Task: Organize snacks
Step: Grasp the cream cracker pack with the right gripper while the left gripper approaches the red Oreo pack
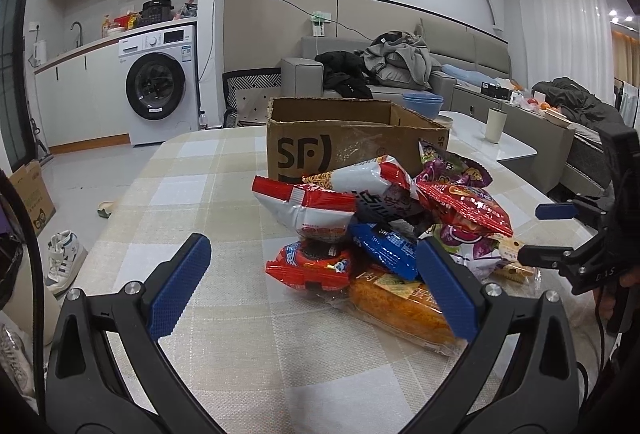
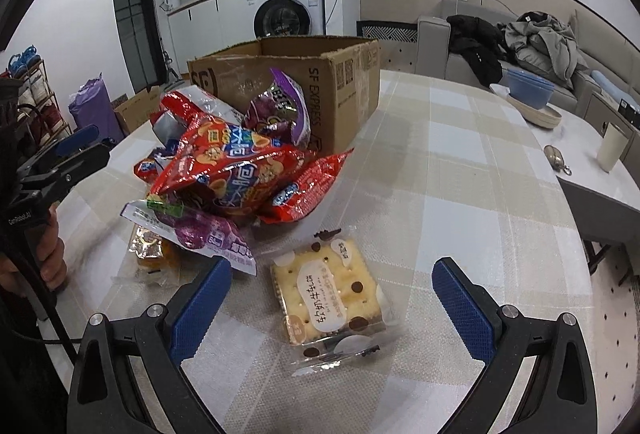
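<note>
A pile of snack bags [image 1: 384,222] lies on the checked tablecloth in front of an open cardboard box [image 1: 352,138]. My left gripper [image 1: 316,286] is open and empty, its fingers either side of the pile's near left edge, above a small red packet [image 1: 310,266]. My right gripper [image 2: 336,302] is open and empty, straddling a clear-wrapped cracker packet [image 2: 328,286] that lies apart from the pile [image 2: 232,170]. The box [image 2: 320,74] stands behind the pile. Each gripper shows in the other's view: the right one [image 1: 560,230], the left one [image 2: 72,154].
The table [image 2: 460,162] has a checked cloth. A white side table [image 2: 592,178] to the right holds a cup [image 2: 612,148], a blue bowl [image 2: 530,88] and a plate. A sofa with clothes and a washing machine [image 1: 160,82] stand behind.
</note>
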A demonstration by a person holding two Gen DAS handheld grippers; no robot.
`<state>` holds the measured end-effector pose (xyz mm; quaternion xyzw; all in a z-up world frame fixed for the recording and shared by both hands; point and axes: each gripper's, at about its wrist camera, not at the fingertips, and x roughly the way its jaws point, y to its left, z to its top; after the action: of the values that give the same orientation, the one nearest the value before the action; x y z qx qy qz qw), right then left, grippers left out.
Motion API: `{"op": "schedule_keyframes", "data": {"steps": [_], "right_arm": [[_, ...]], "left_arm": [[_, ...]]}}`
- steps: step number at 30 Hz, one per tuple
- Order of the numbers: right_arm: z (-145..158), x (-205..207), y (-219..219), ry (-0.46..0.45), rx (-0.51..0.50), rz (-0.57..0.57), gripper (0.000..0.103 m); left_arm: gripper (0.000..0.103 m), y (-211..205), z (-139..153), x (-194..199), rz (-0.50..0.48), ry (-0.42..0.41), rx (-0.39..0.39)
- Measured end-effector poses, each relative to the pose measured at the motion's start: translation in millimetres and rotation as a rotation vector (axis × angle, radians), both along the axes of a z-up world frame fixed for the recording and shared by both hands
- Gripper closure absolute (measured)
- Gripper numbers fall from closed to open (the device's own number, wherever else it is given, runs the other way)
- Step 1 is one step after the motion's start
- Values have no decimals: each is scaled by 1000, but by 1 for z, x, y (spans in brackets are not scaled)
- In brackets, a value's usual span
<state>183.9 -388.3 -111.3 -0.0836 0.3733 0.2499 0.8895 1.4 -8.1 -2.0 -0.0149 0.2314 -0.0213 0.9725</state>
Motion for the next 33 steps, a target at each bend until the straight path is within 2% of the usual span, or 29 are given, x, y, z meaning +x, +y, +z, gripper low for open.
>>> {"op": "schedule_keyframes", "data": {"steps": [9,13,16,18,20,21,28,33], "right_arm": [[-24,10,6,80,-62,24,5],[-31,18,9,121,-84,33,16],[-33,20,12,118,-108,43,17],[-33,18,14,114,-111,46,23],[-31,17,14,101,-109,48,40],[-31,17,15,98,-108,49,41],[-23,3,15,45,-102,58,43],[-13,-1,10,16,-67,38,43]], "left_arm": [[1,-3,2,-3,-37,-4,3],[1,-1,2,-1,-36,3,2],[1,-1,2,0,-38,6,3],[1,-1,1,1,-35,10,3],[1,0,0,3,-23,18,2],[1,2,0,3,-16,23,0],[1,6,-2,9,11,55,-7],[1,13,-11,26,22,146,-34]]}}
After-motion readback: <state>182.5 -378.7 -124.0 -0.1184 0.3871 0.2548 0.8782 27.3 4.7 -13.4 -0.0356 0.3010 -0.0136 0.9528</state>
